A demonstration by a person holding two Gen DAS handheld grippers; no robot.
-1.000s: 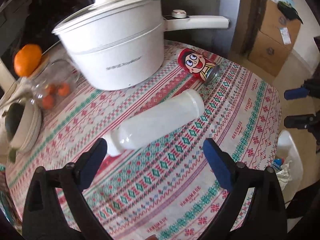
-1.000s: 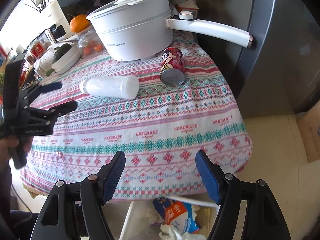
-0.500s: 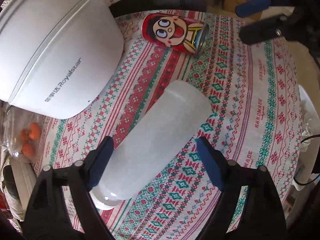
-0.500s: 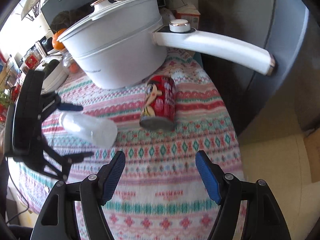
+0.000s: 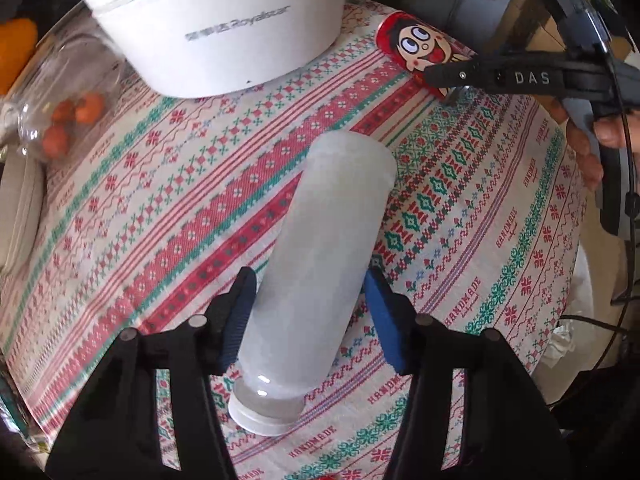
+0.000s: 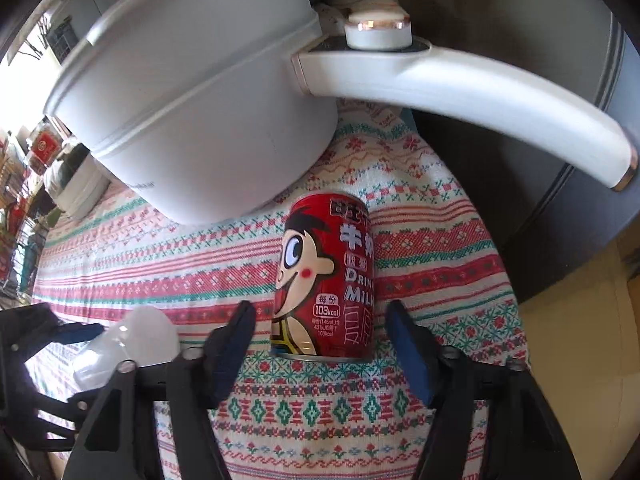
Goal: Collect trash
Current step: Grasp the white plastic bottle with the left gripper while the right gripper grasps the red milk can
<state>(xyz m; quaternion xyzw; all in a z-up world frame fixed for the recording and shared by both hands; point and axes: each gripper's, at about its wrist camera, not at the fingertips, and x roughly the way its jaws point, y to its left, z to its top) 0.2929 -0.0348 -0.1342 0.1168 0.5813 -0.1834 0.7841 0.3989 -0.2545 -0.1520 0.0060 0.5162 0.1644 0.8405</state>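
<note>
Toward the table's (image 5: pixel 168 216) right edge, I had both grippers straddling a piece of trash each. The left gripper (image 5: pixel 308 312) sat around the bottle (image 5: pixel 328 248), which lay on its side with its cap toward me; the jaws had come in to nearly the bottle's width, the left pad looking to touch it, though I could not tell if the right pad had met it, so I judged the grip not yet made. I took it low on the body, near the cap, because the round wall would roll if pinched off-centre. The right gripper (image 6: pixel 320 344) stood wide open either side of the can (image 6: pixel 324 280), touching neither flank. The can lay just beside the pot (image 6: pixel 192 104), under its handle (image 6: pixel 480 92), so I came in from the table's edge to keep clear of both.
</note>
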